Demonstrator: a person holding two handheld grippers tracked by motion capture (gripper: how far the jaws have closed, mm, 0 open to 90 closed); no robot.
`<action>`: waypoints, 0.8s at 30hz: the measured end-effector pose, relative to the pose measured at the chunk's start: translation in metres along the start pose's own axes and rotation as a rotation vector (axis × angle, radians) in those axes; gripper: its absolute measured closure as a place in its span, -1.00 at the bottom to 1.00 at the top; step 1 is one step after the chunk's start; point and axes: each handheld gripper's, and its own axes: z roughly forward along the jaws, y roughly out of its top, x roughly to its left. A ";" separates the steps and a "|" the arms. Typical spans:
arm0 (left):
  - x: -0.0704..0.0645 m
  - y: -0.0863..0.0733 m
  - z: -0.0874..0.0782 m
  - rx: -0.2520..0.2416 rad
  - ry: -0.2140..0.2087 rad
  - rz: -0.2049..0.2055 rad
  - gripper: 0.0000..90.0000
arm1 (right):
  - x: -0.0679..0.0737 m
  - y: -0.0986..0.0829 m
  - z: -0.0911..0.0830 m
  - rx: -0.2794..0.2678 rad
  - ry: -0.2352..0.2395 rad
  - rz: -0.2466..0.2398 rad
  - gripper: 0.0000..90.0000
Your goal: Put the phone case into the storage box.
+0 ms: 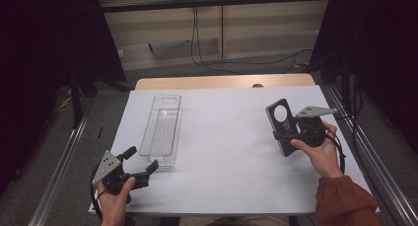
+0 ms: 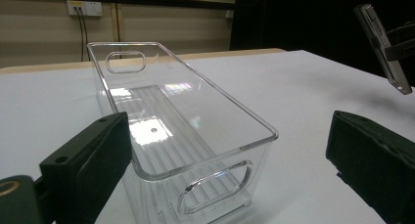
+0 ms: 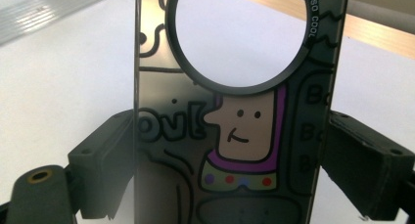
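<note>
A clear plastic bin (image 1: 161,130) lies lengthwise on the left half of the white table (image 1: 231,157), and it is empty. My left gripper (image 1: 143,159) stands open at the bin's near end. In the left gripper view the bin (image 2: 166,111) sits just ahead of the left gripper (image 2: 230,150), its handle end between the spread jaws. On the right, my right gripper (image 1: 291,133) is shut on a dark phone case (image 1: 280,122) with a round hole, held upright above the table. Up close, the case (image 3: 235,136) shows a cartoon figure, clamped on both edges by the right gripper (image 3: 230,155).
A wooden strip (image 1: 222,81) runs along the table's far edge. Metal rails (image 1: 367,152) flank the table on both sides. Cables (image 1: 246,65) trail over the floor behind. The phone case (image 2: 386,48) hangs at the upper right of the left gripper view.
</note>
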 end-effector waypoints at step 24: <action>-0.002 0.002 0.001 -0.003 -0.025 0.013 -0.93 | 0.017 -0.006 0.006 -0.182 0.179 -0.011 -0.74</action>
